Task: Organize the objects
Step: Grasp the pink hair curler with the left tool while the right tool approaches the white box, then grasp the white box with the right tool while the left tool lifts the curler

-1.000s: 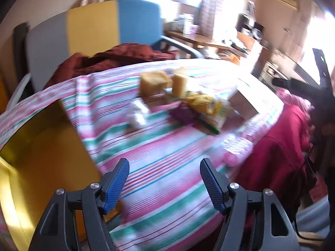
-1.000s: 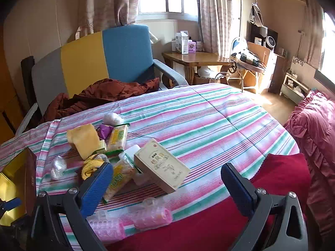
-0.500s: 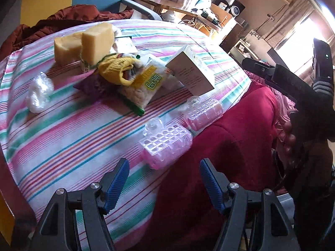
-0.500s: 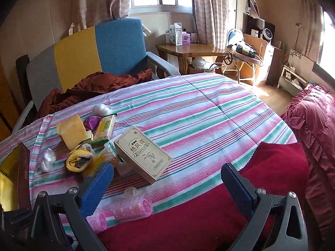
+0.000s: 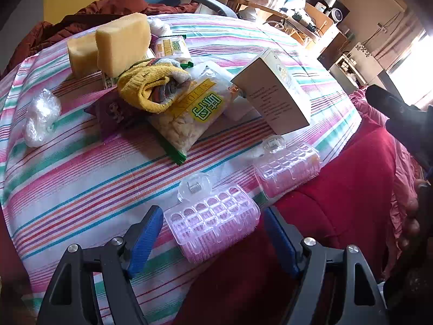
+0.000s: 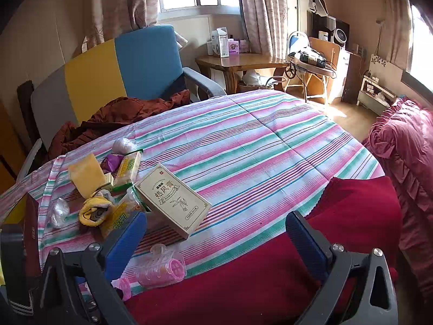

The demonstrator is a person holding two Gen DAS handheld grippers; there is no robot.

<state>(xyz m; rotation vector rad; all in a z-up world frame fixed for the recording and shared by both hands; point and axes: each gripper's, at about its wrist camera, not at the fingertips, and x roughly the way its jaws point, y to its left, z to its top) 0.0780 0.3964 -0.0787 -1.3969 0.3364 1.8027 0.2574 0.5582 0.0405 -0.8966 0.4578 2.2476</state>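
The left gripper (image 5: 213,234) is spread wide, its blue pads flanking but not touching a pink hair roller (image 5: 212,226) lying at the near edge of the striped tablecloth (image 5: 81,178); a second pink roller (image 5: 288,169) lies just beyond. The right gripper (image 6: 216,239) is likewise spread and holds nothing. Farther back lie a snack bag (image 5: 186,113), a yellow cloth (image 5: 151,86), a tilted carton (image 5: 273,92) and two sponges (image 5: 121,42).

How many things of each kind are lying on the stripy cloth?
Pink hair rollers: 2
Yellow sponges: 2
Snack bags: 2
Boxes: 1
Yellow cloths: 1
Purple packets: 1
Clear plastic wads: 2
Total: 11
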